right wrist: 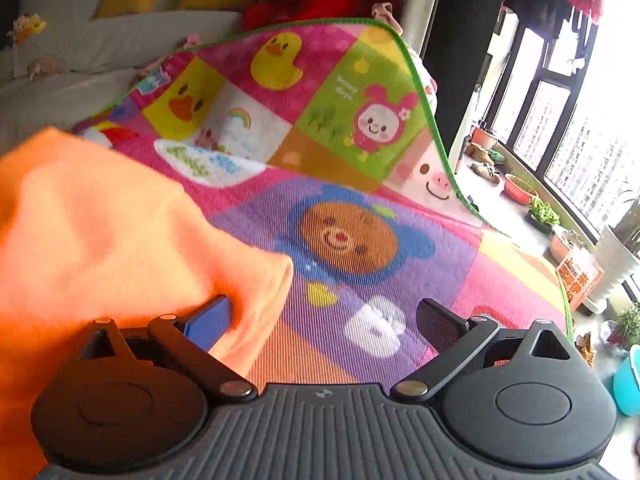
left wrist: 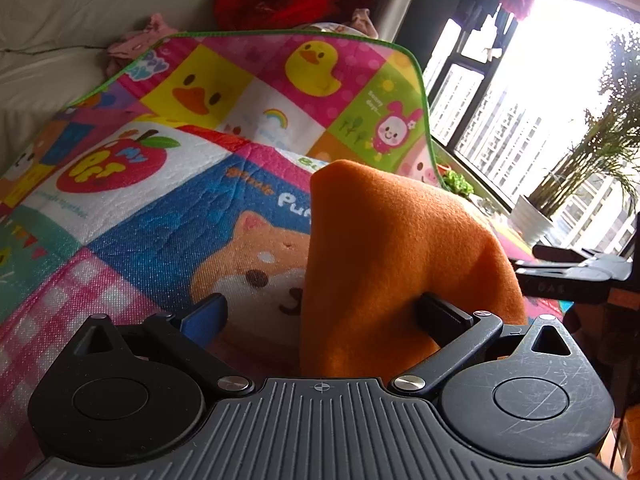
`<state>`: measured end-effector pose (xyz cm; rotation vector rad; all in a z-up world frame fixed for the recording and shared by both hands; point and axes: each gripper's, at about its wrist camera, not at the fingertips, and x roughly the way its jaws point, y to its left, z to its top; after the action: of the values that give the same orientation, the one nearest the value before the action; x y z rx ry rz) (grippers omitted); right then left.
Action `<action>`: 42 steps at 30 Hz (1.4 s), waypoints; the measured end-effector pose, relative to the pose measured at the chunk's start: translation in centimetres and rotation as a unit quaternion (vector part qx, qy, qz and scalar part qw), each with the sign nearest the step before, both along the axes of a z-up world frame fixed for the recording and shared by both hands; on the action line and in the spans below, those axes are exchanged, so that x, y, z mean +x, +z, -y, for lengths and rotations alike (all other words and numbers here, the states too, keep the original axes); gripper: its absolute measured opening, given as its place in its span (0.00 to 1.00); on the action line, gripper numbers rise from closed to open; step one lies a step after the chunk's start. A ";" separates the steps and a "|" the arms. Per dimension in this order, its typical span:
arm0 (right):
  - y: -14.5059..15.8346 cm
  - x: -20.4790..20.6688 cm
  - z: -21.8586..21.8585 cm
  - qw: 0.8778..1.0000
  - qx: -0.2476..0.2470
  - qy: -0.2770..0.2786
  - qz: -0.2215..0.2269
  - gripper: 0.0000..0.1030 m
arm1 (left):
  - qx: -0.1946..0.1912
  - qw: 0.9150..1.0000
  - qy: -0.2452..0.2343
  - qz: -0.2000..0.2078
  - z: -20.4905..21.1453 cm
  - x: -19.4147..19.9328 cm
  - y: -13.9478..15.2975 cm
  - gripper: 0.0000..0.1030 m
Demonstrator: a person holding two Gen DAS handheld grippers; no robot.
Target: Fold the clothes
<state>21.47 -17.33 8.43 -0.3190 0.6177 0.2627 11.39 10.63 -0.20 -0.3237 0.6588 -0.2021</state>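
Left gripper (left wrist: 320, 312) first: its jaws stand spread wide, and the orange cloth (left wrist: 384, 264) rises up between them in a soft peak. The fabric drapes against the right-hand finger (left wrist: 442, 312), while the blue-padded finger (left wrist: 206, 316) on the left stands clear of it, so nothing is pinched here.

Over to the right gripper (right wrist: 324, 320): just as wide open, with the orange cloth (right wrist: 100, 220) lying over its blue-padded left finger (right wrist: 210, 322) and the far finger (right wrist: 440, 322) bare above the mat. The cloth touches one pad only; no grip here either.

The garment looks like fleece: light, limp and slightly fuzzy. I'd judge it won't slip readily, but it will sag and bunch wherever it's unsupported. Best taken at a hem or corner, both grippers well apart, so the fold falls straight.

It sits in the near foreground on the colourful cartoon play mat (right wrist: 360, 240), whose far edge curls up before a pale sofa (left wrist: 80, 20); a bright window (left wrist: 540, 100) lies to the right.
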 end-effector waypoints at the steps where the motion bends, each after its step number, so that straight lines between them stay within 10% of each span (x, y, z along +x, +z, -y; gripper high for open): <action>1: 0.1 -0.2 0.3 1.000 0.006 -0.004 0.000 0.96 | 0.001 1.000 -0.002 0.000 0.1 0.0 0.0 1.00; 12: 4.4 -8.9 -0.1 0.980 0.149 0.121 -0.051 0.93 | 0.013 1.000 -0.001 -0.004 0.3 0.0 0.1 1.00; 17: -0.4 -11.1 -2.5 0.981 0.117 0.128 -0.091 0.89 | 0.018 1.000 -0.004 0.022 0.3 -0.8 2.3 0.99; 26: 0.7 -11.2 -0.6 0.982 0.118 0.132 -0.070 0.89 | 0.035 0.996 -0.043 0.067 3.0 1.4 6.2 0.97; 28: 1.3 -10.8 0.5 0.982 0.128 0.124 -0.060 0.89 | 0.041 0.997 -0.046 0.037 3.8 3.1 4.8 0.75; 36: 5.4 -4.3 2.5 0.980 0.182 0.080 0.017 0.82 | 0.066 0.996 -0.058 0.011 5.3 5.2 2.3 0.77; 42: -0.1 1.4 -0.6 0.990 0.115 0.059 -0.055 0.88 | 0.073 0.996 -0.058 0.006 5.4 5.3 1.9 0.80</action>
<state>22.84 -16.71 8.32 -0.1193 0.6718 0.4637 16.69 5.23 1.70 -0.1433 0.6776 -0.2641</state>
